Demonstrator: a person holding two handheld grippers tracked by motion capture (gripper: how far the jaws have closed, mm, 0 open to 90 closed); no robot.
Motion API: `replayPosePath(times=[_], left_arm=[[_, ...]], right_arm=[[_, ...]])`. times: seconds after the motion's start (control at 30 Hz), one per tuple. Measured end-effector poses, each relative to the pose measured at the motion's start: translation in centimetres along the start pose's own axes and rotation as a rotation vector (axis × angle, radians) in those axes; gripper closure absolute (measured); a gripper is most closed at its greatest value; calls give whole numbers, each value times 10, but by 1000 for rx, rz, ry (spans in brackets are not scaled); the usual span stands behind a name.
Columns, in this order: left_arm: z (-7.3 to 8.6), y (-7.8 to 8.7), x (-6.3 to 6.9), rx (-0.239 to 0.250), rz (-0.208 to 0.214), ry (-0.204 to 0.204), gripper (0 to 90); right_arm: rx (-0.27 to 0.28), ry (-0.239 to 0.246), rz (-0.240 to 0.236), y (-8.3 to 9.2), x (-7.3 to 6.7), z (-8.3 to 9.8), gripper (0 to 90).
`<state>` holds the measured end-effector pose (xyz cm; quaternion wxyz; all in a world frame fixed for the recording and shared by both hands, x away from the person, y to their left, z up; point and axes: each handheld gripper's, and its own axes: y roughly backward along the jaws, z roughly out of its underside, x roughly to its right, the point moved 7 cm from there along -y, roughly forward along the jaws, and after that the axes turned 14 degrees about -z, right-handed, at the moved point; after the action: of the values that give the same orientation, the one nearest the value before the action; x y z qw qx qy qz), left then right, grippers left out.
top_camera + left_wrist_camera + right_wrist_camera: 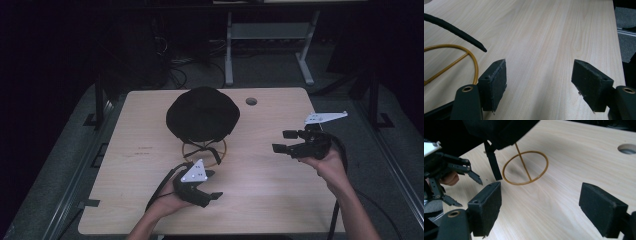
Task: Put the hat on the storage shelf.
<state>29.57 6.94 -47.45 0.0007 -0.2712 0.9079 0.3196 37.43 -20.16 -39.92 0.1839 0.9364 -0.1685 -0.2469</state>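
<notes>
Your left gripper (pixel 212 184): nearest the high view's camera, low over the wooden table (pixel 280 200), jaws spread wide with nothing between them; its own view shows bare wood between the pads (pixel 496 83).
Gold wire stand (pixel 204 151): its ring base lies flat on the table just ahead of your left gripper and beside its left jaw, close but not touching as far as you can tell.
Black hat (pixel 203 114): sits on top of the stand, beyond your left gripper and off to the left of your right one; it hangs over the ring and hides the stand's upper part.
Dangling strap (pixel 494 165): a black strip hangs from the hat down to the table beside the ring, on the side towards your left gripper; its tip shows in the left gripper view (pixel 456 31).
Your right gripper (pixel 281 141): held off the table's right edge, jaws pointing across at the hat and well apart from it, wide open and empty.
Done so far: judging from how things lie, nothing is gripped yet; the hat rests on the stand and both tools are only lined up on either side.
Left to do: you probably need to close in on the hat or its stand, take hold, and carry out the whole handling step.
</notes>
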Motion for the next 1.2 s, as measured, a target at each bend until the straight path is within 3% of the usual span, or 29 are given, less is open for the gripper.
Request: replayPosePath(times=[0.83, 1.13, 1.2], left_arm=[[2, 0, 1, -12, 2, -5, 279], [3, 0, 1, -11, 3, 1, 279], [3, 0, 1, -9, 5, 1, 278]], right_arm=[[-17, -67, 12, 5, 8, 51, 175], [-9, -74, 19, 9, 7, 68, 175], [-20, -62, 40, 10, 5, 77, 176]])
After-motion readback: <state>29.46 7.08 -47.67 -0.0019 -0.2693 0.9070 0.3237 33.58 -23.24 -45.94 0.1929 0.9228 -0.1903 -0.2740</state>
